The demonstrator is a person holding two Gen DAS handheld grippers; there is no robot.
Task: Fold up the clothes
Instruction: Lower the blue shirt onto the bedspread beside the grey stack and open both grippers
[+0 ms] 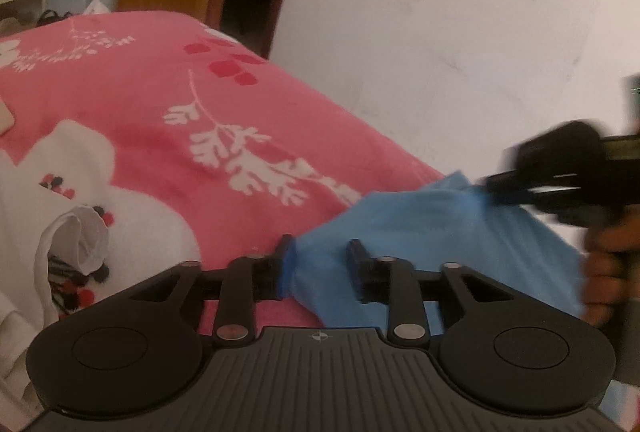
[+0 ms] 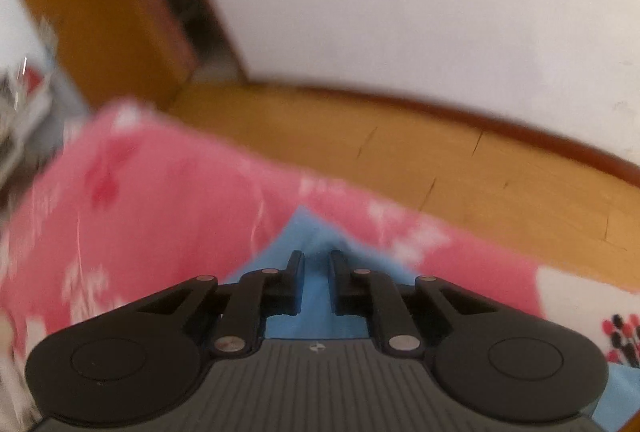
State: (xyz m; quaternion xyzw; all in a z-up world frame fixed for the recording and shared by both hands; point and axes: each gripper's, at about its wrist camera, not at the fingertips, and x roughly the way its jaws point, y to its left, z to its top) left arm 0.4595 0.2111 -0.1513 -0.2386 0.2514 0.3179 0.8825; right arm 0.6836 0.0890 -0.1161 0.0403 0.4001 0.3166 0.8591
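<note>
blue cloth (image 1: pixel 420 232) was light, soft, floppy | my left gripper (image 1: pixel 320 258) fingers apart, cloth edge between, unpinched | right gripper (image 2: pixel 316 272) clamped its corner | best held at corners, over bed (image 1: pixel 160 104)

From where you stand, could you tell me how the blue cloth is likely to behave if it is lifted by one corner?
The blue cloth would probably go limp and hang: it already sags between the left gripper and the right gripper. It looks thin and creased, so likely light. On the fuzzy pink blanket it may drag and bunch rather than slide freely.
</note>
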